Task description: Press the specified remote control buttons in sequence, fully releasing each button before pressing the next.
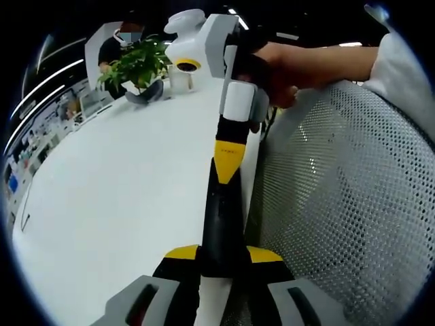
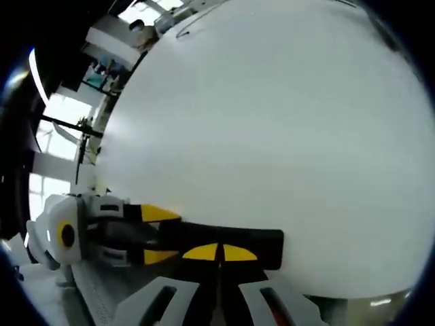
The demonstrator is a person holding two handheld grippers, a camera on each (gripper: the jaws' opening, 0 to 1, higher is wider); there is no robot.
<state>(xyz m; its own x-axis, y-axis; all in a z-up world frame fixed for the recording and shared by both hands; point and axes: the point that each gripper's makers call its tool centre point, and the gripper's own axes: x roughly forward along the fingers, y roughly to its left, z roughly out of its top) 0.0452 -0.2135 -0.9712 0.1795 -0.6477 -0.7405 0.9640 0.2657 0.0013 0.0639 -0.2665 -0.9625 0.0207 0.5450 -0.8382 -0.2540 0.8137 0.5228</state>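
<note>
White table, potted plant, mesh chair, office shelves

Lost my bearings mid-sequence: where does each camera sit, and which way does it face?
Left gripper view: rides the left hand-held gripper, looking along the slim black remote control clamped in its jaws, across the white table; a person's hand holds the right hand-held gripper.
Right gripper view: rides the right hand-held gripper, facing the table; its closed jaws meet the remote control.
Shared: remote control, table, both hand-held grippers.
</note>
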